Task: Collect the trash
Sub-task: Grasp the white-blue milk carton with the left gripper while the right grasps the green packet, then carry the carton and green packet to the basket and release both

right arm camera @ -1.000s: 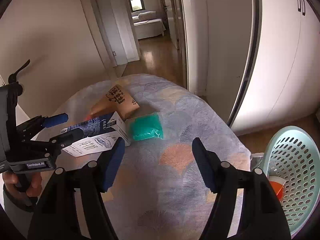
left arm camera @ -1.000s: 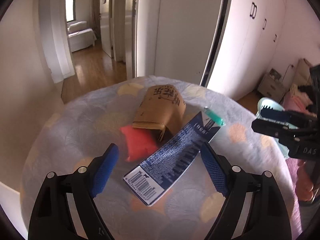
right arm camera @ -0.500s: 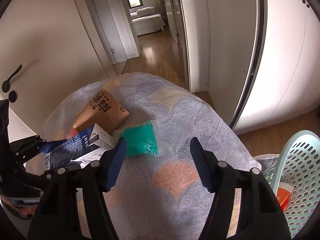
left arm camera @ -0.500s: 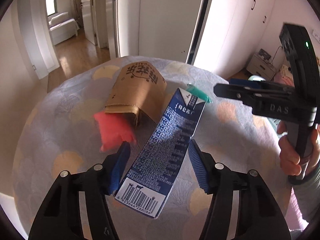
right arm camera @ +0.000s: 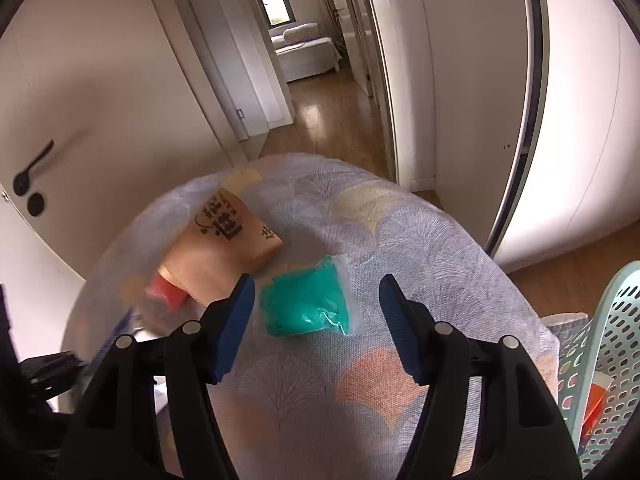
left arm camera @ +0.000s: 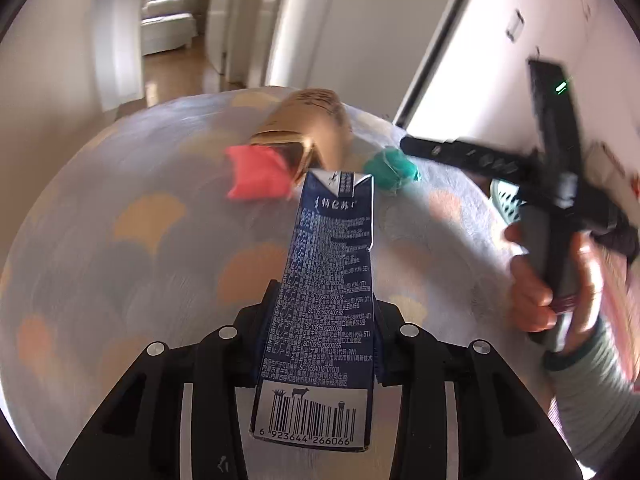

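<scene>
fan-patterned tablecloth point(right arm camera: 420, 240) by white wardrobe doors point(right arm camera: 580, 120); left gripper point(left arm camera: 324, 320) just clamped on milk carton point(left arm camera: 332, 264), right gripper point(right arm camera: 316, 312) agape

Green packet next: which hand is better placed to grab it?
Right. The right tool is open with the green packet lying between its fingertips; the left tool has just closed on the blue carton.

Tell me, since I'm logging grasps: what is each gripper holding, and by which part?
The left gripper, jaws just closing, clamps the dark blue milk carton by its sides near the barcode end. The right gripper holds nothing, open around the green packet.
</scene>
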Tool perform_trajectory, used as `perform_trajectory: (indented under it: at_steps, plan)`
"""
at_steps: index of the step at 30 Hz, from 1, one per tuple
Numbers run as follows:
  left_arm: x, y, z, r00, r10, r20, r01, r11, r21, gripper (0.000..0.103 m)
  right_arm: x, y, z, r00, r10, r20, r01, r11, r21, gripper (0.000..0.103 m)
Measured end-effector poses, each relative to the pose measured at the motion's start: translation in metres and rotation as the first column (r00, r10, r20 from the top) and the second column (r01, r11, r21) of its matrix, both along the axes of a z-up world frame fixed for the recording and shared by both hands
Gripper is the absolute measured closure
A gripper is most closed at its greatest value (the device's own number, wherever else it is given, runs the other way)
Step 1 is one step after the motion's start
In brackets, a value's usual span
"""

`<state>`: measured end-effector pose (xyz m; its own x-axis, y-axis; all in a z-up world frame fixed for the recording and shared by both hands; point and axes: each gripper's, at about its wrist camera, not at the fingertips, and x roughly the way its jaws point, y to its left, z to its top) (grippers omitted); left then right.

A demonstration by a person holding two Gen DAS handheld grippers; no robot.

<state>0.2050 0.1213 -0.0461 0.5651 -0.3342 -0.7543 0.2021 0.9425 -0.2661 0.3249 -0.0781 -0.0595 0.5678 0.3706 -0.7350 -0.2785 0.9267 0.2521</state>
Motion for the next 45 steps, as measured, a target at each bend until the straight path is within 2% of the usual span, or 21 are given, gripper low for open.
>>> perform_trajectory:
  at_steps: [5,9,13,14,15,20,25,27,29,31,39,42,45]
  plan:
    - [-0.021,0.013,-0.002,0.998,0.054,0.012,-0.054,0.998,-0.017,0.068,-0.002,0.026,-0.005,0.999,0.045,0.014,-0.043,0.992,-0.115,0.039]
    - [-0.023,0.016,-0.001,0.997,0.075,0.012,-0.075,0.996,-0.038,0.068,-0.002,0.034,-0.008,0.998,0.054,0.022,-0.05,0.986,-0.157,0.039]
    - [-0.023,0.021,-0.003,0.997,0.082,0.0,-0.082,0.995,-0.05,0.067,-0.001,0.033,-0.009,0.998,0.051,0.024,-0.046,0.986,-0.161,0.042]
    - [-0.018,0.017,-0.001,0.997,0.082,-0.001,-0.082,0.996,-0.047,0.067,-0.001,0.032,-0.009,0.999,0.049,0.021,-0.045,0.986,-0.163,0.048]
    - [-0.017,0.015,-0.001,0.997,0.083,0.0,-0.083,0.996,-0.043,0.067,0.0,0.032,-0.009,0.999,0.047,0.02,-0.043,0.986,-0.163,0.05]
    - [-0.02,0.011,0.001,0.997,0.081,0.007,-0.081,0.996,-0.045,0.067,-0.003,0.035,-0.007,0.998,0.048,0.037,-0.041,0.984,-0.175,0.053]
    - [-0.025,0.006,0.005,0.997,0.071,0.018,-0.071,0.996,-0.045,0.068,-0.015,0.024,0.001,0.997,0.034,0.073,-0.024,0.991,-0.135,0.054]
    - [-0.027,0.002,0.009,0.998,0.063,0.028,-0.062,0.997,-0.048,0.068,-0.021,0.014,0.004,0.998,0.018,0.064,-0.011,0.995,-0.103,0.054]
    - [-0.03,-0.004,0.014,0.998,0.051,0.042,-0.049,0.998,-0.051,0.068,-0.025,-0.003,0.008,1.0,0.011,0.028,-0.011,1.0,-0.002,0.054]
    - [-0.031,-0.011,0.018,0.998,0.034,0.055,-0.031,0.998,-0.053,0.068,-0.034,-0.021,0.014,1.0,-0.017,0.023,0.016,0.999,0.045,0.054]
    - [-0.032,-0.058,0.051,0.988,-0.061,0.143,0.07,0.996,-0.057,0.068,-0.076,-0.085,0.048,0.982,-0.156,0.107,0.15,0.987,0.065,0.054]
    - [-0.027,-0.089,0.068,0.975,-0.124,0.183,0.135,0.99,-0.046,0.068,-0.095,-0.116,0.061,0.959,-0.237,0.154,0.229,0.971,0.064,0.054]
    - [-0.021,-0.122,0.082,0.961,-0.183,0.208,0.195,0.98,-0.04,0.068,-0.117,-0.158,0.069,0.934,-0.318,0.166,0.298,0.945,0.134,0.054]
